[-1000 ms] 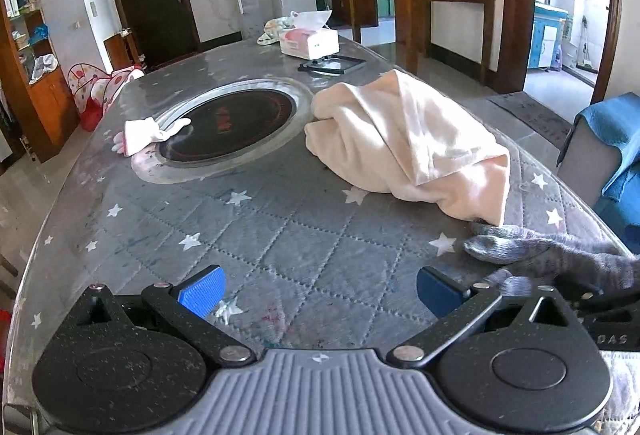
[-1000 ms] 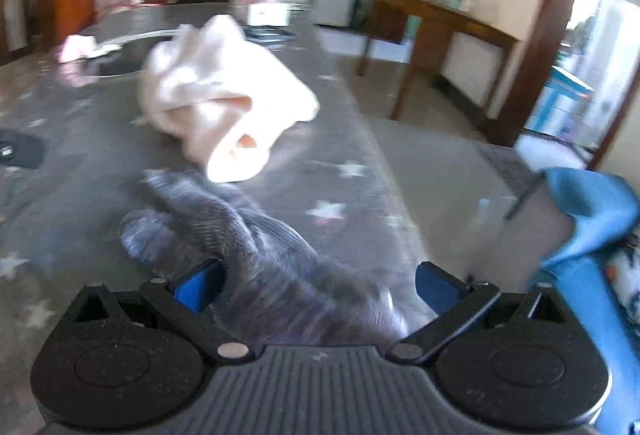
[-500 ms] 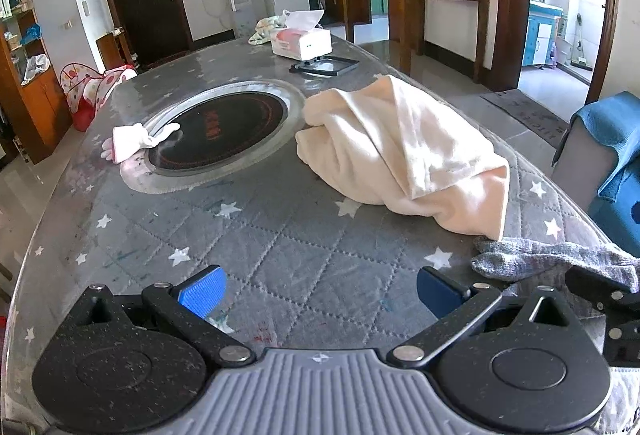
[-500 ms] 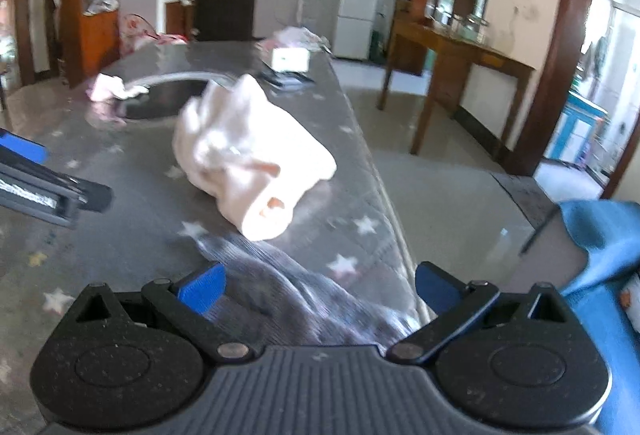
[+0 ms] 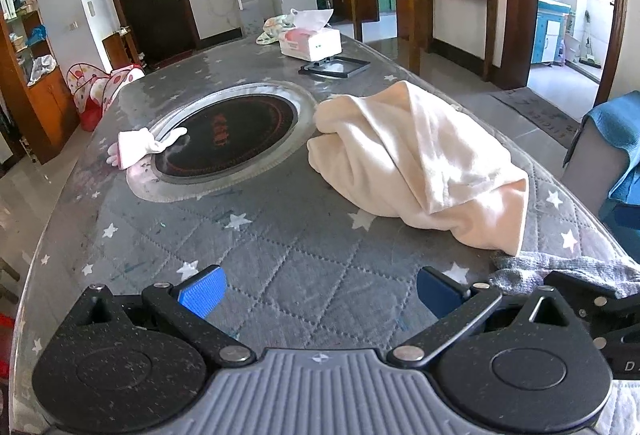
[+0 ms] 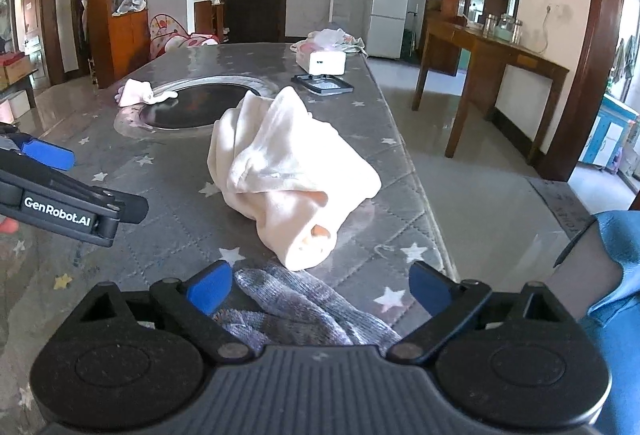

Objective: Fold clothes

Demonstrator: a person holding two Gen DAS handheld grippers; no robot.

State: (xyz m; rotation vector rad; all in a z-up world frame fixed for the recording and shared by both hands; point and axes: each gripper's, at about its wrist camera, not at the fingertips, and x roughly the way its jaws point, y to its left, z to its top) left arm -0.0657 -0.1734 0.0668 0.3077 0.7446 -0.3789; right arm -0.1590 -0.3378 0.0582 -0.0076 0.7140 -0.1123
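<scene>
A long worktop (image 5: pixel 280 235) under a grey star-print quilted cover fills a sunlit living room, with a round black hob (image 5: pixel 228 135) set into it. A crumpled cream garment (image 5: pixel 416 163) lies near the right edge, and a grey knit garment (image 6: pixel 304 307) lies just in front of it. The left gripper (image 5: pixel 320 291) and right gripper (image 6: pixel 320 287) both have jaws spread wide, holding nothing; the grey knit lies between the right gripper's fingers.

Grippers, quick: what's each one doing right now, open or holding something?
Left gripper: open, holding nothing, above the quilted table cover.
Right gripper: open, with the grey garment lying between its fingers, not clamped.
</scene>
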